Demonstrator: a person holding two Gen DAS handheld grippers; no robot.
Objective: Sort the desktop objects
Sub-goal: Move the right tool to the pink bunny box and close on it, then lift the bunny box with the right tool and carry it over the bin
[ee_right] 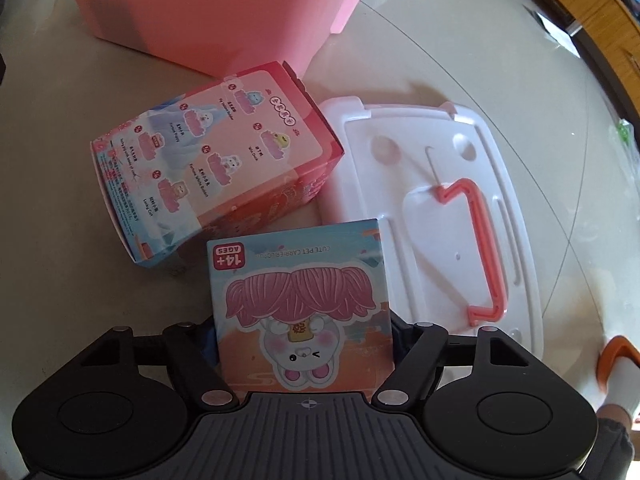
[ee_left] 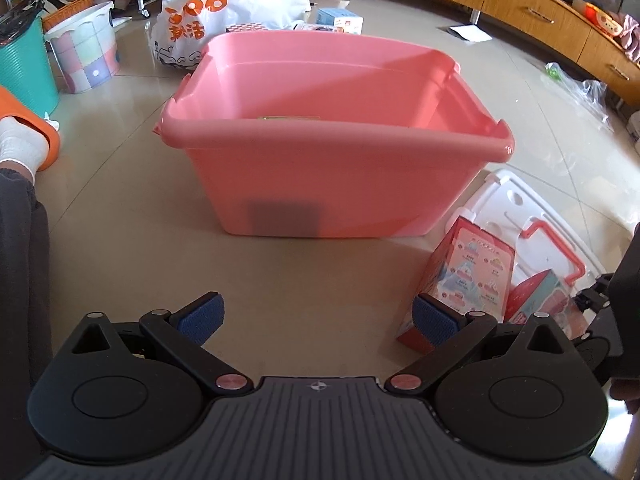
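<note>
A pink plastic bin (ee_left: 328, 136) stands on the tiled floor ahead of my left gripper (ee_left: 320, 318), which is open and empty over bare floor. A tall pink toy box (ee_left: 466, 276) lies to its right, next to the right blue pad. In the right wrist view my right gripper (ee_right: 302, 340) is shut on a small blue toy box with a bunny picture (ee_right: 300, 300). The pink toy box (ee_right: 208, 168) lies on its side just beyond it, in front of the bin's wall (ee_right: 208, 12). Something flat shows inside the bin near its front wall.
The bin's white lid with a pink handle (ee_right: 436, 184) lies flat on the floor to the right. A white shopping bag (ee_left: 224, 12), a pastel bucket (ee_left: 86, 48) and a teal bucket (ee_left: 20, 60) stand behind. A wooden cabinet (ee_left: 560, 20) curves along the right.
</note>
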